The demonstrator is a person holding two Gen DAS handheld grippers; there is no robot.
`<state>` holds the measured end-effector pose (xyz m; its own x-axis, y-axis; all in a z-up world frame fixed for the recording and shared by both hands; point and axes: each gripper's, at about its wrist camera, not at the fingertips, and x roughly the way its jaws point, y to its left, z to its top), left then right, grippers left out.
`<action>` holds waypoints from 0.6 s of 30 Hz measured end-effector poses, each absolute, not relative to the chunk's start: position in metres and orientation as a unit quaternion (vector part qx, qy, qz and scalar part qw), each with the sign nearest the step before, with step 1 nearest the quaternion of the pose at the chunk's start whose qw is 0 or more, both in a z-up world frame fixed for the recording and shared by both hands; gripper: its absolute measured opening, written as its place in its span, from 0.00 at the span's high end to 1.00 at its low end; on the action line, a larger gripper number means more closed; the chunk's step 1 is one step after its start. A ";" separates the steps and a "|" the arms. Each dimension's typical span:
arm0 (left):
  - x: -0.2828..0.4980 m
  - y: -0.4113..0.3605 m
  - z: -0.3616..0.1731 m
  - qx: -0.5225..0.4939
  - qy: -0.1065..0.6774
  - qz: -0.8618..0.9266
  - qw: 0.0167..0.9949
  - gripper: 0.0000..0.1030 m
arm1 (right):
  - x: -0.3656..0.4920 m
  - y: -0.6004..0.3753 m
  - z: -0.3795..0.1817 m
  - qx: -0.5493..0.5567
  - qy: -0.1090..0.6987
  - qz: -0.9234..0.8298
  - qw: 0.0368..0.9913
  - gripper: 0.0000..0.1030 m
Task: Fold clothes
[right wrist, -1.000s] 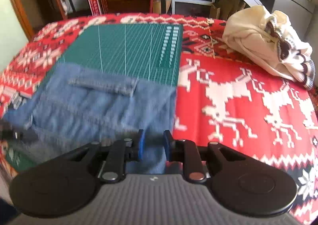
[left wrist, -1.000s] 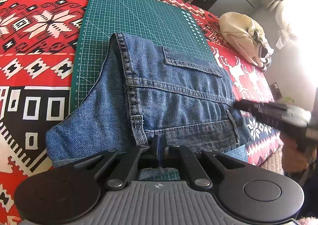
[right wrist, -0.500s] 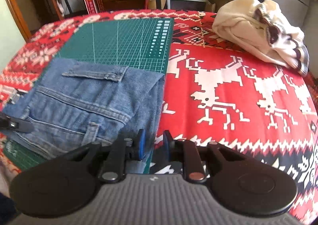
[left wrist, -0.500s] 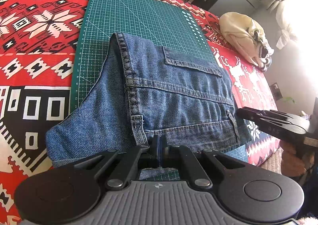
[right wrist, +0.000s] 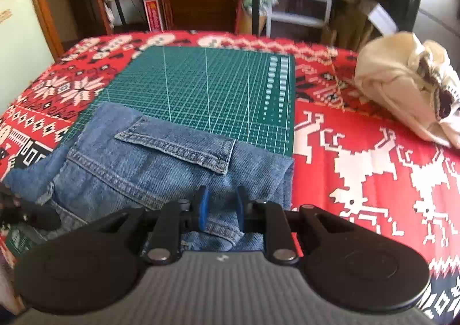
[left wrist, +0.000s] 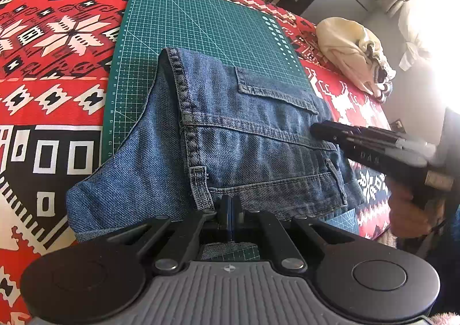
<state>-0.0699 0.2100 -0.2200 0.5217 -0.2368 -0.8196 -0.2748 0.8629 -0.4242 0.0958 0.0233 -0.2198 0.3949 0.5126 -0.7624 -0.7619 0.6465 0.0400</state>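
Note:
Folded blue jeans [left wrist: 247,146] lie on the near part of a green cutting mat [left wrist: 201,23], back pocket up and waistband toward me. My left gripper [left wrist: 230,211] is shut, its tips at the near waistband edge beside a belt loop; I cannot tell whether any denim is pinched. Over the jeans' right side, near the pocket, hovers my right gripper [left wrist: 314,129], held in a person's hand. In the right wrist view the right gripper [right wrist: 221,207] stands open above the jeans [right wrist: 149,169], with denim showing between its fingers. The left gripper [right wrist: 28,214] is a dark blur at the left edge.
A red patterned cloth [left wrist: 51,46] covers the table under the mat [right wrist: 207,86]. A cream bundle of clothing [left wrist: 350,49] [right wrist: 402,86] sits at the far right. Shelves and drawers [right wrist: 299,9] stand behind the table. The table's right edge drops off near the hand.
My right gripper has moved left from beside the jeans' right edge to above the denim, staying open. The left gripper and the jeans have not moved.

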 end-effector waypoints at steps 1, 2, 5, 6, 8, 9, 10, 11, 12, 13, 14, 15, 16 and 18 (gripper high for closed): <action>-0.070 0.210 -0.220 -0.263 0.489 0.011 0.832 0.97 | 0.095 0.018 -0.221 -0.157 0.389 0.389 0.820 0.79; -0.071 0.211 -0.220 -0.264 0.488 0.011 0.832 0.97 | 0.095 0.012 -0.222 -0.147 0.391 0.390 0.820 0.79; -0.071 0.213 -0.220 -0.268 0.488 0.009 0.830 0.97 | 0.095 -0.002 -0.222 -0.129 0.400 0.379 0.824 0.72; -0.071 0.213 -0.220 -0.269 0.488 0.009 0.830 0.97 | 0.095 -0.005 -0.222 -0.127 0.404 0.374 0.825 0.72; -0.070 0.212 -0.219 -0.270 0.489 0.009 0.830 0.97 | 0.094 -0.011 -0.220 -0.125 0.411 0.369 0.824 0.72; -0.070 0.212 -0.219 -0.269 0.489 0.009 0.830 0.97 | 0.093 -0.013 -0.217 -0.125 0.414 0.366 0.824 0.72; -0.070 0.211 -0.218 -0.268 0.490 0.010 0.829 0.97 | 0.091 -0.015 -0.214 -0.125 0.417 0.362 0.824 0.72; -0.070 0.211 -0.218 -0.269 0.490 0.010 0.829 0.97 | 0.089 -0.017 -0.210 -0.126 0.415 0.360 0.826 0.72; -0.070 0.211 -0.217 -0.270 0.490 0.010 0.829 0.97 | 0.087 -0.018 -0.206 -0.127 0.411 0.362 0.827 0.72; -0.069 0.210 -0.217 -0.270 0.490 0.010 0.828 0.97 | 0.084 -0.019 -0.202 -0.126 0.405 0.367 0.828 0.71; -0.069 0.209 -0.214 -0.268 0.489 0.008 0.830 0.91 | 0.082 -0.019 -0.197 -0.124 0.400 0.371 0.829 0.70; -0.069 0.207 -0.211 -0.263 0.487 0.005 0.833 0.85 | 0.080 -0.019 -0.193 -0.122 0.395 0.375 0.830 0.69; -0.068 0.203 -0.206 -0.253 0.484 0.005 0.837 0.82 | 0.078 -0.018 -0.189 -0.120 0.390 0.379 0.831 0.66; -0.065 0.197 -0.198 -0.231 0.478 0.010 0.847 0.78 | 0.075 -0.015 -0.182 -0.113 0.382 0.388 0.831 0.60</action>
<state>-0.0652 0.1966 -0.1978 0.5426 -0.2032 -0.8151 -0.2387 0.8930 -0.3815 0.0750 -0.0150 -0.1817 0.4068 0.5590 -0.7225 -0.7311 0.6735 0.1094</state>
